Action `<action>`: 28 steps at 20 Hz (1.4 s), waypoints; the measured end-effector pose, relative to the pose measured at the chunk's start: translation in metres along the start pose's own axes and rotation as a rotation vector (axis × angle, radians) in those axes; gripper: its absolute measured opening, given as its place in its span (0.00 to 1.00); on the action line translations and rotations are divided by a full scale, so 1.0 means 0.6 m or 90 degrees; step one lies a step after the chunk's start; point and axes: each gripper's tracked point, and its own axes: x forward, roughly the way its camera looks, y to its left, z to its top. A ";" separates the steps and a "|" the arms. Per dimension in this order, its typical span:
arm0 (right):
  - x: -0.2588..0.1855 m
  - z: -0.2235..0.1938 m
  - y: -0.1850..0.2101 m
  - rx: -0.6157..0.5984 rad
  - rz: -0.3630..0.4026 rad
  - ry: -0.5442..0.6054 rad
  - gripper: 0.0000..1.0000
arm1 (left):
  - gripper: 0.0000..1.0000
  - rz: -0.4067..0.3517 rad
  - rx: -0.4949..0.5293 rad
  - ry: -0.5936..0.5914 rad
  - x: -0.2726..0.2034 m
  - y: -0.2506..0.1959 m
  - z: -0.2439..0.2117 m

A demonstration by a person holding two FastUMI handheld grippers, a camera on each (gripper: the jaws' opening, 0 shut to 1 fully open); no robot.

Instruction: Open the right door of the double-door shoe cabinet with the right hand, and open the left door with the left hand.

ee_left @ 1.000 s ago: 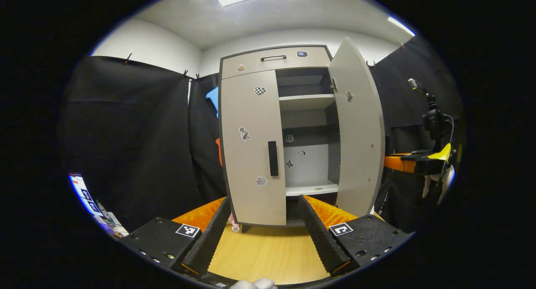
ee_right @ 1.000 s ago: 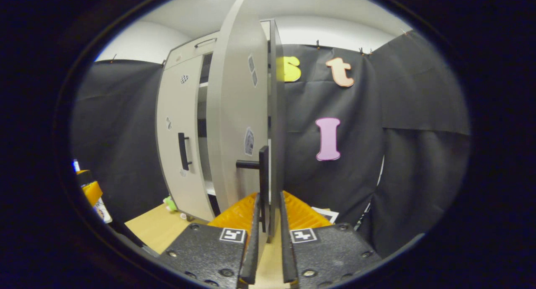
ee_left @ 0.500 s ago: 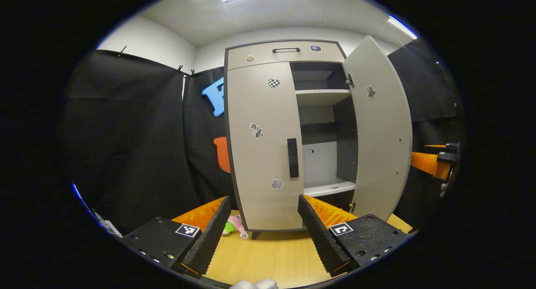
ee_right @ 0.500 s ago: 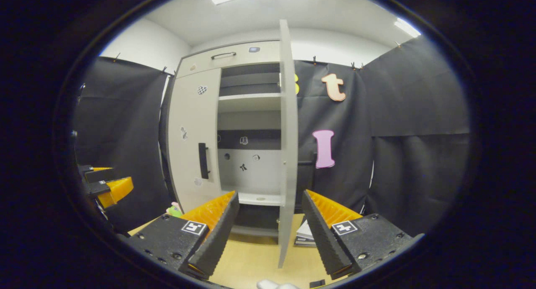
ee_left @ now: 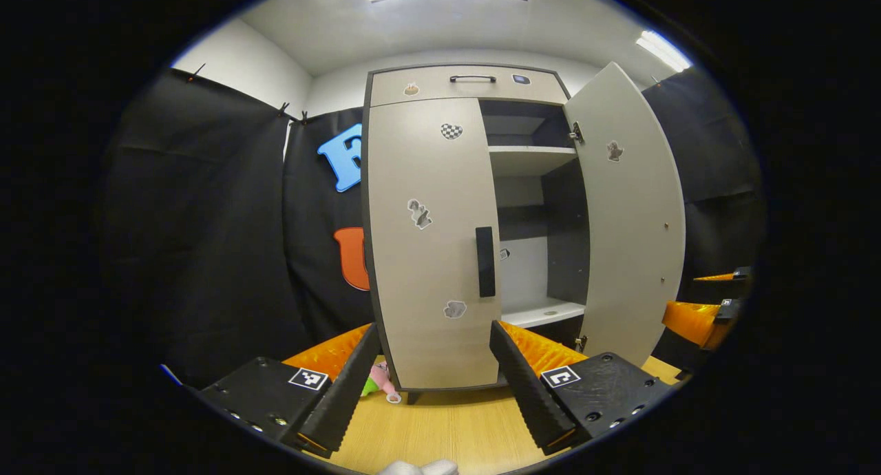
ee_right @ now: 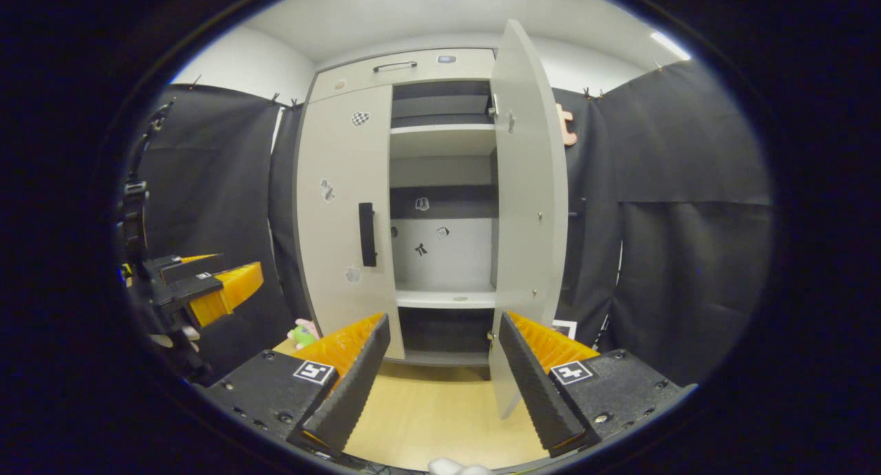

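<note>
Black cloth hung round the booth, and a pale wooden floor [ee_left: 440,420] ran under me to the cabinet [ee_left: 468,82].

My left gripper [ee_left: 432,382] stood wide open and held nothing; its fingers [ee_left: 344,392] framed the foot of the left door [ee_left: 427,255], a way short of it and touching nothing. My right gripper [ee_right: 444,378] was just as wide open and empty, its fingers [ee_right: 530,385] well apart and near the bottom edge of the right door [ee_right: 526,206] without gripping it. I could also see that gripper low at the right of the left gripper view, clear of the door, and the left one at the left edge of the right gripper view.

Beyond the fingers, the right door stood swung out on its hinges, showing the shelves [ee_right: 444,134] inside. I judged that half of the job done. The left door was flat shut against the frame, its dark handle [ee_left: 485,261] upright near the inner edge and untouched.

What was left, as I judged it, was all the left hand's: go forward and up to that handle, close on it, and pull the door round. A small pink and green toy [ee_left: 377,378] lay on the floor by the cabinet's left foot, near that door's swing.
</note>
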 end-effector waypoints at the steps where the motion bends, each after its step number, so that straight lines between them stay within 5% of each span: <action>1: -0.002 0.002 0.000 -0.002 -0.006 0.000 0.99 | 0.96 -0.009 -0.004 0.000 0.020 -0.006 -0.001; 14: -0.007 0.009 -0.037 0.006 -0.103 0.028 0.99 | 0.96 -0.048 -0.003 -0.003 0.341 -0.091 -0.017; 21: 0.015 0.010 -0.047 0.011 -0.116 0.038 0.99 | 0.95 -0.050 -0.007 -0.002 0.414 -0.119 -0.016; 26: 0.022 0.010 -0.042 0.011 -0.103 0.040 0.99 | 0.64 -0.038 -0.008 0.005 0.420 -0.124 -0.016; 28: 0.022 0.012 -0.042 0.011 -0.098 0.039 0.99 | 0.39 -0.052 -0.014 0.008 0.422 -0.132 -0.014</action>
